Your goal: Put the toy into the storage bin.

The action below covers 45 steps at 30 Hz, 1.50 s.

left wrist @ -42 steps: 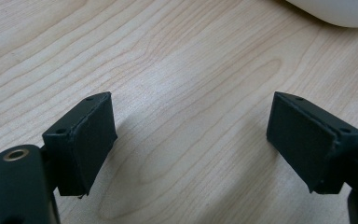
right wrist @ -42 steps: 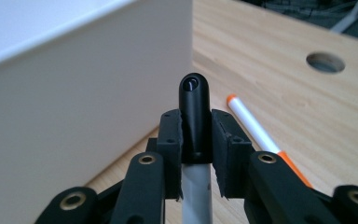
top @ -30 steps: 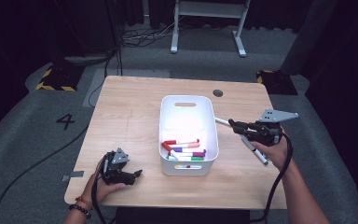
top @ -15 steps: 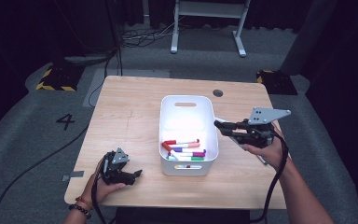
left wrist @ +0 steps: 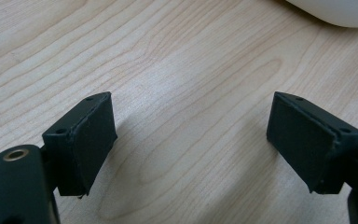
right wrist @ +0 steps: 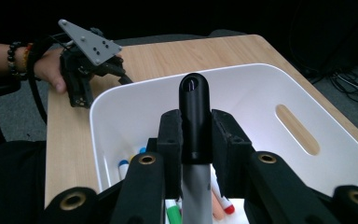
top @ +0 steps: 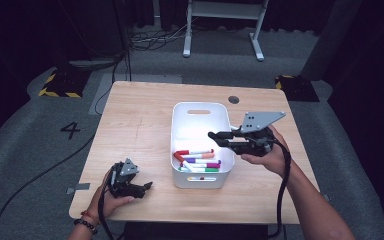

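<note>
Marker (right wrist: pixel 195 121), black-capped, clamped in right gripper (top: pixel 220 138); over the last second it has swung in from beside the bin (top: pixel 180 150) to above its right rim, cap pointing across the cavity. Judgement: drop into bin is next, carry nearly done. Near edge: left gripper (top: pixel 142 187) rests on table (top: pixel 140 120), jaws spread wide, holding nothing, unchanged. Mid: bin floor already carries several coloured markers (top: pixel 200 161) at its near end; far end bare. Nothing blocks the release; only the bin wall sits below the grip. Beyond table: dark floor, stand legs (top: pixel 222 25).
</note>
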{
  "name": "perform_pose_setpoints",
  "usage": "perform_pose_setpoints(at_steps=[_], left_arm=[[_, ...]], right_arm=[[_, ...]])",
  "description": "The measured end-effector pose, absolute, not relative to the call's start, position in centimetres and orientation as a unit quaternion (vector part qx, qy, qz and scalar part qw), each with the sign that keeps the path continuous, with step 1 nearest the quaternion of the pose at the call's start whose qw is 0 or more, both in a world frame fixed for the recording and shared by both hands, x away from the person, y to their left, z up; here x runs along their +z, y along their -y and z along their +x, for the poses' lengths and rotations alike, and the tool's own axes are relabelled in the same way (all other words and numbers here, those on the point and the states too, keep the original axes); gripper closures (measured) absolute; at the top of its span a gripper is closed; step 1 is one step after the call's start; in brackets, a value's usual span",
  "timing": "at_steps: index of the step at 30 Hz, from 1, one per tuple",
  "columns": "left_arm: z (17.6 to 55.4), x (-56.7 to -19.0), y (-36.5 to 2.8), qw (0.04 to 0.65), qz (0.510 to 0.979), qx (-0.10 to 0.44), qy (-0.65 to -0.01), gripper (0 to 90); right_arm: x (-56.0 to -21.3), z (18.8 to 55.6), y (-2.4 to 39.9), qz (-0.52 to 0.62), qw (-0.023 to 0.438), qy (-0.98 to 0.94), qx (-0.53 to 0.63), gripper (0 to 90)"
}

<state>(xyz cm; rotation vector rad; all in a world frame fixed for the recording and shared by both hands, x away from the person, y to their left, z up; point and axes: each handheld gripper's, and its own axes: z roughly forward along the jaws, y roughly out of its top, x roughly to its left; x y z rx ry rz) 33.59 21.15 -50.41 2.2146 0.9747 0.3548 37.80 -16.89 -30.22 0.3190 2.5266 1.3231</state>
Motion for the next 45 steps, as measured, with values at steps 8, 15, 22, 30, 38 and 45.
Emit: perform_pose_setpoints(at_steps=[8, 15, 22, 30, 38, 45], left_arm=[[33.6, -50.4, -21.2, 0.341, 0.852, 0.136, -0.373, 15.9], [33.6, -50.4, -21.2, 0.341, 0.852, 0.136, -0.372, 15.8], [33.6, -50.4, -21.2, 0.340, 0.854, 0.136, -0.369, 15.9], [33.6, -50.4, -21.2, 0.340, 0.854, 0.136, -0.369, 15.9], [33.6, -50.4, -21.2, 0.340, 0.854, 0.138, -0.370, 15.9], [33.6, -50.4, -21.2, 0.339, 0.854, 0.137, -0.371, 15.9]], right_arm=[[-30.2, 37.9, 13.7, 0.097, 0.130, -0.889, 0.429, 74.6], [-31.2, 38.3, 11.4, 0.092, 0.111, -0.904, 0.402, 74.6], [-33.6, 38.7, 9.5, 0.079, 0.090, -0.930, 0.348, 74.6], [-35.5, 38.9, 8.5, 0.076, 0.068, -0.956, 0.275, 74.5], [-36.3, 38.9, 7.8, 0.071, 0.063, -0.965, 0.244, 74.3], [-36.6, 39.3, 7.6, 0.076, 0.055, -0.969, 0.228, 72.4]])
